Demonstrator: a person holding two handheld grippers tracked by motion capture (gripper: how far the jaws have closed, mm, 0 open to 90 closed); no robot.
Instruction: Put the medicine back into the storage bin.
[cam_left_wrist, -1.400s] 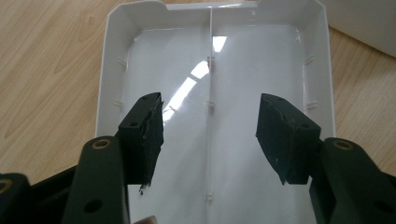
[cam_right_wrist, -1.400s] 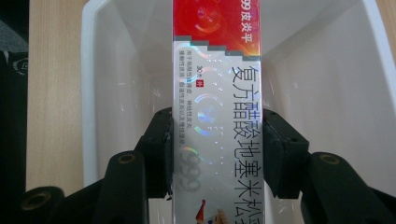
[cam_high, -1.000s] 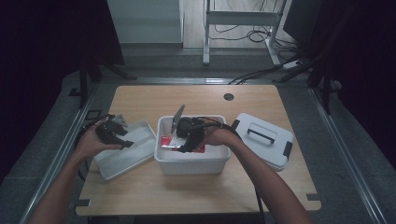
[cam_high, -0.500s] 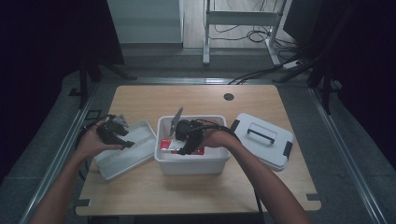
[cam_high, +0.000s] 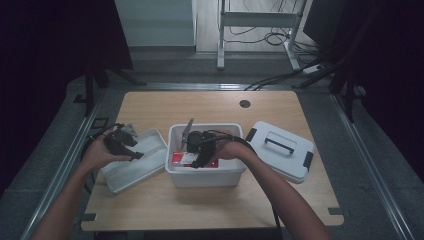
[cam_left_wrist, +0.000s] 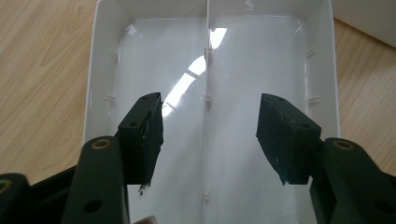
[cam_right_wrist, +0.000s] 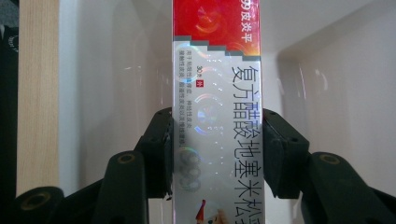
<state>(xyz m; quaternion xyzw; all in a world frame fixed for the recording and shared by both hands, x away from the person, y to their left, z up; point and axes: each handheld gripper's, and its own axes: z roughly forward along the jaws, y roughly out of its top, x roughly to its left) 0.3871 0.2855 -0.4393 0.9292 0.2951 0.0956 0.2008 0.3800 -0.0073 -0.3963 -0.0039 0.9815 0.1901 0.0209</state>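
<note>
While the right claw (cam_high: 199, 162) reached down into the white bin (cam_high: 206, 176) at the middle of the desk (cam_high: 165, 107), it was clenched on a long silver and red box (cam_right_wrist: 217, 107). In the right gripper view, the two black jaws pressed on the two long sides of this box, and the box ran straight away from the camera, with its red end far from the jaws. Black printed characters ran along its silver face. The white inner walls of the bin stood around the box on both sides. In the high view, the box (cam_high: 186, 158) lay low inside the bin, near its front wall, and the person's right hand (cam_high: 227, 148) was over the bin's opening.

The left claw (cam_high: 134, 152) was released, with its jaws wide apart and nothing between them. It hovered over the shallow white tray (cam_high: 150, 162), which lay on the desk just beside the bin, on its left side. In the left gripper view, this tray (cam_left_wrist: 105, 60) showed a thin divider in the middle that cut it in two long compartments, and light reflected from its glossy bottom.

The white lid (cam_high: 280, 150), with a dark handle and dark latches, rested on the desk to the right of the bin.
</note>
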